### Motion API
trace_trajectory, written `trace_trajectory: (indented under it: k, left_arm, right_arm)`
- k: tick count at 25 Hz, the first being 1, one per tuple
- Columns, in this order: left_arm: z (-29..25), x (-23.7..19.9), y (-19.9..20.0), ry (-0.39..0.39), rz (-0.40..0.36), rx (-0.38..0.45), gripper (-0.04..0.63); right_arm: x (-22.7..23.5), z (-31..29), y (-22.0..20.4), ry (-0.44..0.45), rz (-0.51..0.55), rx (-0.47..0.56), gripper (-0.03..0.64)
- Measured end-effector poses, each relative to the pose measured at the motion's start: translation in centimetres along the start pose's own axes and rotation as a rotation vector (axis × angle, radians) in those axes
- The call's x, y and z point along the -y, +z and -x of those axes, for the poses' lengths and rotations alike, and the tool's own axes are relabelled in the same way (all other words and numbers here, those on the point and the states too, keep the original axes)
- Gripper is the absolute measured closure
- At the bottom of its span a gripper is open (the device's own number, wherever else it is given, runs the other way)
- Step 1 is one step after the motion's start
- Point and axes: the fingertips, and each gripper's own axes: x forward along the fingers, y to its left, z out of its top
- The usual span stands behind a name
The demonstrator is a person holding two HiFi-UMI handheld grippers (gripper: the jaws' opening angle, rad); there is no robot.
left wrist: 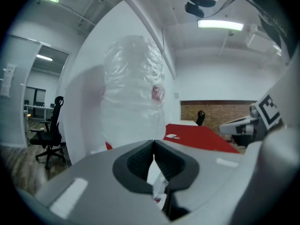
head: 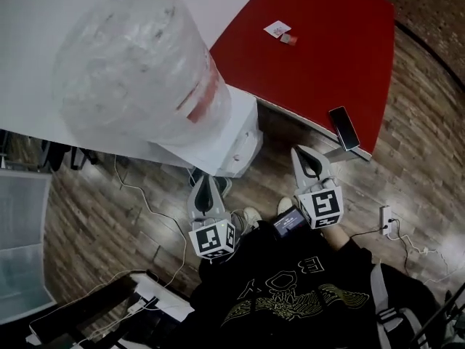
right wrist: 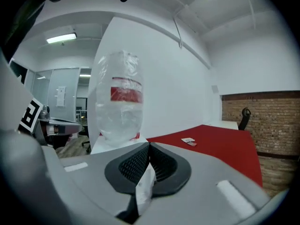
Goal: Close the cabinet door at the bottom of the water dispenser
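The white water dispenser (head: 236,140) stands against the wall, seen from above, with its big clear bottle (head: 138,64) on top. Its bottom cabinet door is hidden under the body in every view. My left gripper (head: 203,182) is held in the air in front of the dispenser, jaws shut and empty. To its right my right gripper (head: 306,155) is raised beside the red table (head: 312,57), also shut and empty. In the left gripper view the bottle (left wrist: 133,93) rises behind the shut left gripper (left wrist: 153,144). In the right gripper view the bottle (right wrist: 119,102) stands past the shut right gripper (right wrist: 149,145).
A dark phone (head: 343,128) lies near the red table's front corner, with small items (head: 278,29) farther back. Cables and a power strip (head: 385,219) lie on the wooden floor. An office chair (left wrist: 49,135) stands off to the left. The person's shoes (head: 251,217) are below the grippers.
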Motion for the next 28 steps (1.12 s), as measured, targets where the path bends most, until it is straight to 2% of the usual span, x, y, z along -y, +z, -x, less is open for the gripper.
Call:
trace_trajectory:
  k: [2, 5, 11, 18, 28]
  left_arm:
    - [-0.6, 0.0, 1.3, -0.002, 0.010, 0.032, 0.588]
    - [-2.2, 0.6, 2.2, -0.015, -0.023, 0.076, 0.589]
    - [0.0, 0.1, 6.9, -0.037, -0.012, 0.158, 0.589]
    - [0.1, 1.1, 8.1, -0.057, -0.013, 0.171, 0.588]
    - [-0.5, 1.1, 8.4, -0.058, -0.022, 0.169, 0.588]
  right_arm:
    - [0.2, 0.1, 1.1, -0.004, 0.002, 0.033, 0.618]
    - [0.9, -0.5, 1.6, -0.004, -0.017, 0.075, 0.618]
    - [-2.0, 1.8, 6.1, 0.031, 0.023, 0.121, 0.618]
    - [-3.0, 1.8, 8.1, 0.049, 0.055, 0.158, 0.618]
    - [-2.2, 1.0, 8.1, 0.023, 0.047, 0.157, 0.618]
